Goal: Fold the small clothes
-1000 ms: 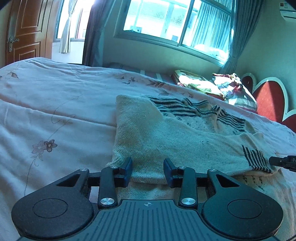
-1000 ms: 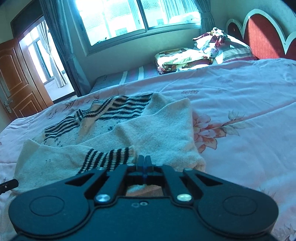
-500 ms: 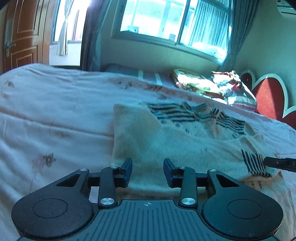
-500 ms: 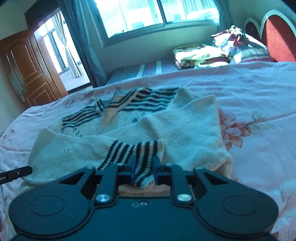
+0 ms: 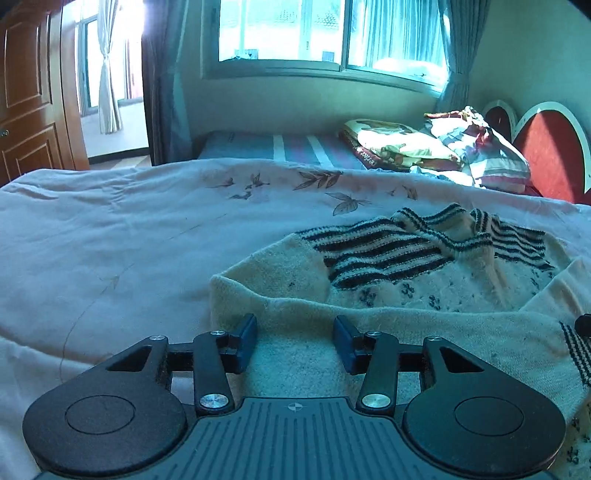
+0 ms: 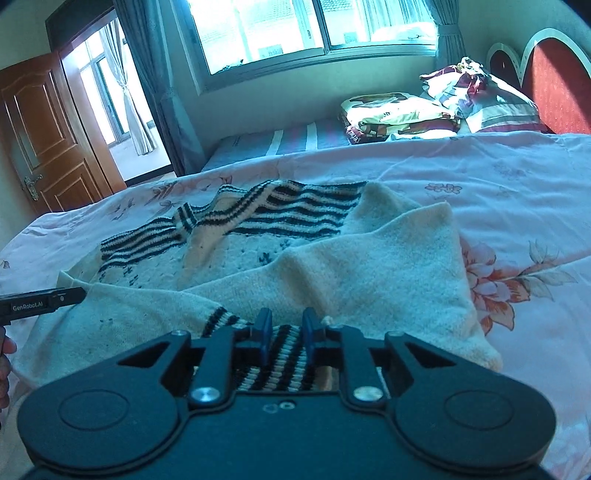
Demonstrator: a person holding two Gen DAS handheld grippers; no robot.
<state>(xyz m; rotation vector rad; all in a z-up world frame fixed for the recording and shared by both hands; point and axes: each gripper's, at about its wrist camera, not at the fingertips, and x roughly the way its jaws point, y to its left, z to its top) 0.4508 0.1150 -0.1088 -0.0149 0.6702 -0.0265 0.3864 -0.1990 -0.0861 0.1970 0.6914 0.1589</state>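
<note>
The left gripper (image 5: 294, 341) has its blue pads (image 5: 246, 341) set fairly wide and spreading wider; cream knit lies under and between them, but neither pad presses on it. The right gripper (image 6: 287, 334) is much narrower and closing. The striped cuff (image 6: 275, 363) of a sleeve runs up through the gap between its pads (image 6: 264, 332); whether they already pinch it I cannot tell, since a sliver of space seems to remain on each side.

Out from the fingers lies the sweater (image 6: 332, 258), cream with dark stripes across the yoke and small dark motifs below it. It is spread on the bedspread (image 6: 517, 177), with both sleeves folded in over the body. From the left wrist it fills the stretch from 12 to 3 o'clock of the gripper; from the right wrist it runs from 9 round to 2 o'clock. The left gripper's tip shows at 9 o'clock in the right view, just beside the sweater's edge.

Beyond, at 1 o'clock, folded blankets (image 6: 402, 110) and a pillow (image 6: 495, 103) sit against a red headboard (image 6: 554, 74). A window (image 6: 314, 29) stands at 12, a wooden door (image 6: 48, 136) at 10.
</note>
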